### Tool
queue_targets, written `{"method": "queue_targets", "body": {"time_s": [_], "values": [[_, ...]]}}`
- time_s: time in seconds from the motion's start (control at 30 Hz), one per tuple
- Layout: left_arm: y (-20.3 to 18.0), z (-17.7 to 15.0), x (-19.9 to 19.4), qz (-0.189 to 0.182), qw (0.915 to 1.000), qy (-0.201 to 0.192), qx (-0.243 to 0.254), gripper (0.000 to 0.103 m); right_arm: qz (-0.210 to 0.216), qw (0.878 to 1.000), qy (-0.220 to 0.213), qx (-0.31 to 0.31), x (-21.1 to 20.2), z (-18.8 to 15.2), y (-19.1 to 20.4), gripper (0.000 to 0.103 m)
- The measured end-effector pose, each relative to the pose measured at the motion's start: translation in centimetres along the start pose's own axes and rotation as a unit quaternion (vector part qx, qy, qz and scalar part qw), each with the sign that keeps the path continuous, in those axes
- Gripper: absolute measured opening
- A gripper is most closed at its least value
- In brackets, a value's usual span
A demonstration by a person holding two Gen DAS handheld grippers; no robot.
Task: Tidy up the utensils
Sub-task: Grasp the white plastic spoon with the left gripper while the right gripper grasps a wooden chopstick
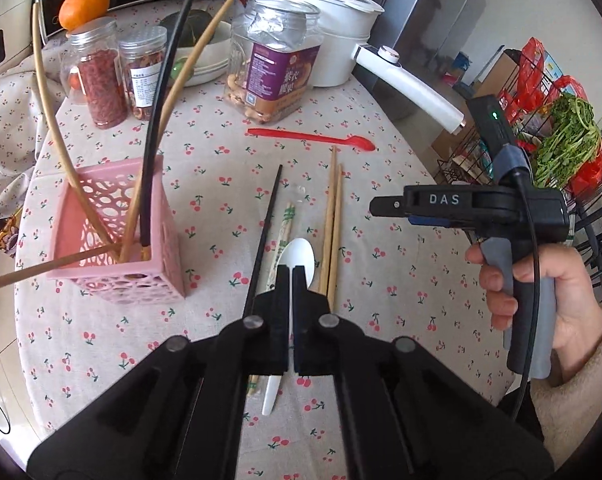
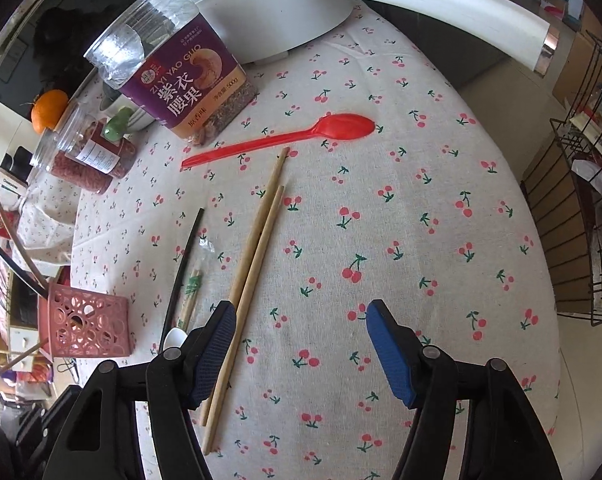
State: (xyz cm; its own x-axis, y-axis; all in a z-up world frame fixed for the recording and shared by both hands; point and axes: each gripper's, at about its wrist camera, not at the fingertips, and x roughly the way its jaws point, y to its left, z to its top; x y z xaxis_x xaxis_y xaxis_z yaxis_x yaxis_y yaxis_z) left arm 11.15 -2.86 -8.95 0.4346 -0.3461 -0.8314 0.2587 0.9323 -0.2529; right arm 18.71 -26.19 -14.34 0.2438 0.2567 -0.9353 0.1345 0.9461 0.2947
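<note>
The bench [image 2: 401, 216] is covered with a cherry-print cloth. A pink basket [image 1: 117, 236] holds chopsticks. The left hand-held gripper [image 1: 290, 276] is clamped on a white spoon [image 1: 297, 258]; the right hand-held gripper [image 2: 301, 320] is held wide above wooden chopsticks [image 2: 257, 264].

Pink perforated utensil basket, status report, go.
Pink perforated utensil basket holds chopsticks. Left gripper shut, empty. Right gripper open over wooden chopstick pair. Nothing blocking.

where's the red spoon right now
The red spoon lies flat on the cherry-print tablecloth, just in front of the cashew jar and beyond the wooden chopsticks.
</note>
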Motion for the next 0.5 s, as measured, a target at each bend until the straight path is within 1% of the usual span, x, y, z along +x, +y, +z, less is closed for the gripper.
{"method": "queue_targets", "body": {"time_s": [0.07, 0.1, 0.13, 0.17, 0.2, 0.37, 0.43, 0.47, 0.5], "values": [[0.3, 0.1, 0.7, -0.014, 0.9997, 0.010, -0.017, 0.004, -0.002, 1.000, 0.002, 0.002, 0.3, 0.1, 0.1, 0.064], [0.3, 0.2, 1.3, -0.025, 0.9993, 0.021, -0.020, 0.015, -0.004, 1.000, 0.002, 0.001, 0.4, 0.1, 0.2, 0.064], [0.3, 0.4, 2.0, -0.034, 0.9988, 0.030, -0.021, 0.034, -0.006, 1.000, 0.003, 0.001, 0.4, 0.0, 0.2, 0.064], [0.4, 0.6, 2.7, -0.032, 0.9986, 0.035, -0.023, 0.041, -0.006, 1.000, 0.005, 0.000, 0.3, 0.0, 0.2, 0.064], [0.4, 0.7, 3.3, -0.026, 0.9987, 0.036, -0.027, 0.045, -0.006, 1.000, 0.007, -0.001, 0.3, -0.1, 0.1, 0.064], [0.0, 1.3, 7.0, -0.017, 0.9983, 0.055, -0.015, 0.044, -0.007, 1.000, 0.017, -0.005, 0.1, -0.5, -0.4, 0.065], [0.2, 1.3, 8.3, -0.013, 0.9977, 0.066, -0.009, 0.033, -0.007, 1.000, 0.017, -0.005, 0.0, -0.6, -0.6, 0.065], [0.3, 1.2, 8.9, -0.013, 0.9973, 0.072, -0.007, 0.029, -0.007, 1.000, 0.018, -0.005, 0.0, -0.6, -0.7, 0.065], [0.3, 1.0, 9.3, -0.011, 0.9970, 0.076, -0.006, 0.020, -0.007, 1.000, 0.020, -0.005, 0.0, -0.6, -0.8, 0.064]]}}
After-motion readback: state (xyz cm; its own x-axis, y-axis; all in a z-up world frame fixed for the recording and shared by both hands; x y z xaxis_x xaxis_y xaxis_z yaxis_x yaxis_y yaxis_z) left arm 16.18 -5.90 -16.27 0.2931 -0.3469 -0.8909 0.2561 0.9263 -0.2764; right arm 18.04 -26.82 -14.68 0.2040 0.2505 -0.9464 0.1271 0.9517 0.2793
